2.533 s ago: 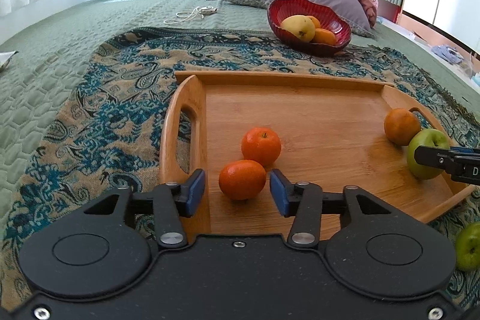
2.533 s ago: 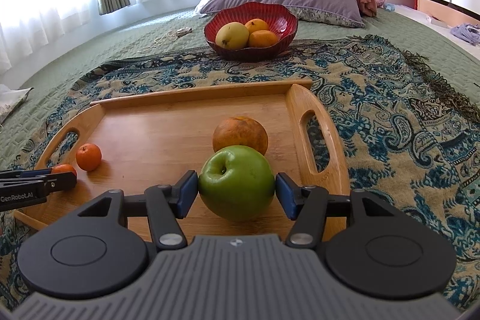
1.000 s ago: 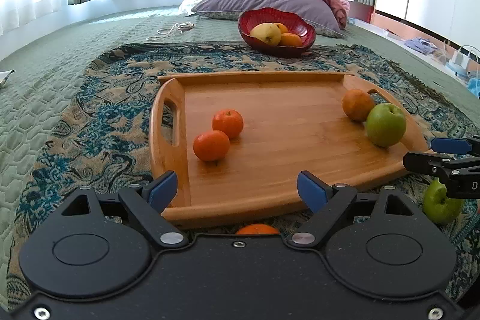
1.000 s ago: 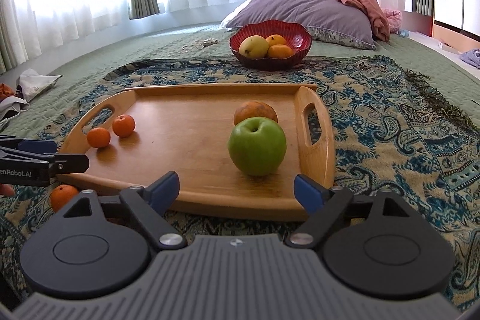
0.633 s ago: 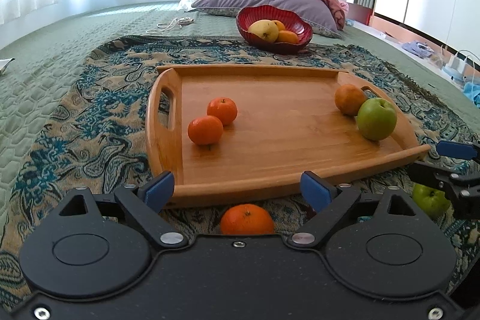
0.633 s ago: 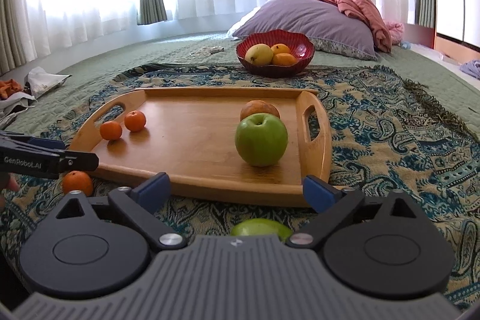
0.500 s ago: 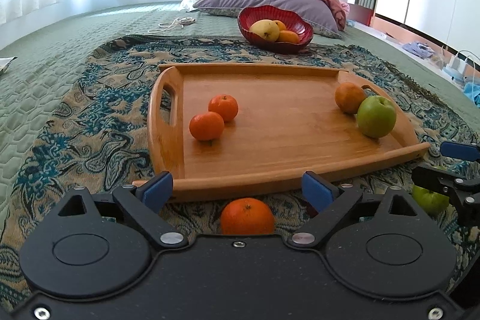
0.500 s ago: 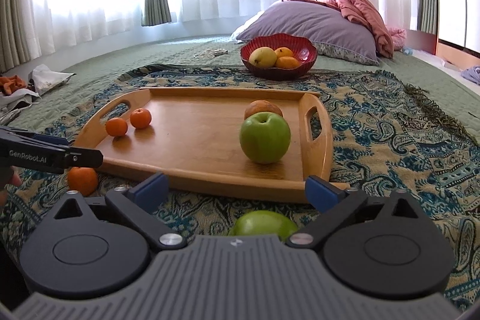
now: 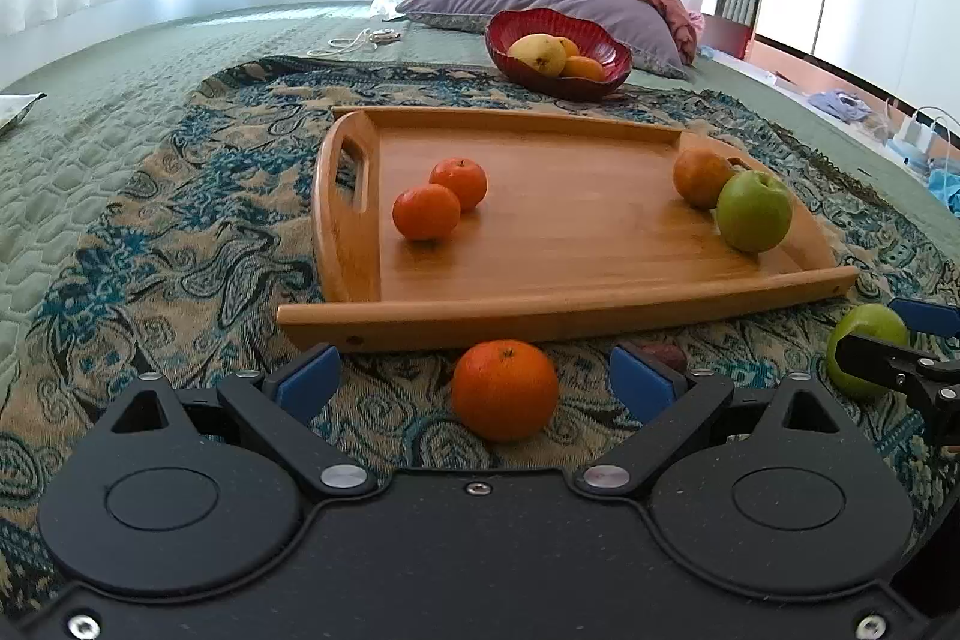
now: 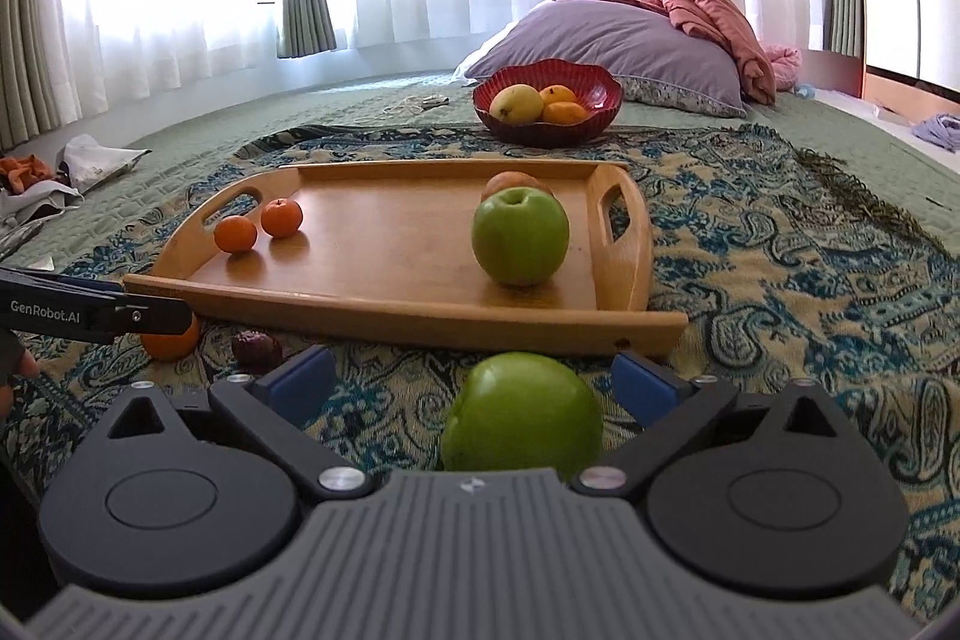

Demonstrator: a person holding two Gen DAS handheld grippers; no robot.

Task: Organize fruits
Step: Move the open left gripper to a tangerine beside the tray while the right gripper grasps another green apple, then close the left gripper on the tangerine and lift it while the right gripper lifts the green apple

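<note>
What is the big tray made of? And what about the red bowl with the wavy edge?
The tray looks like wood, maybe bamboo: warm tan, fine straight grain, joined strips, smooth satin sheen. The red bowl looks glossy and ribbed, with a scalloped rim; it could be glass, ceramic or plastic, and the pictures cannot say which.

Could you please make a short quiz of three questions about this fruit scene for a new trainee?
1. True or false: the left tool is shut on the orange on the rug.
2. How many fruits lie on the wooden tray? A) two B) four C) six
3. What lies between the open pads of the right tool?

Key: 1 false, its pads stand clear. 2 B. 3 the green apple on the rug.
</note>
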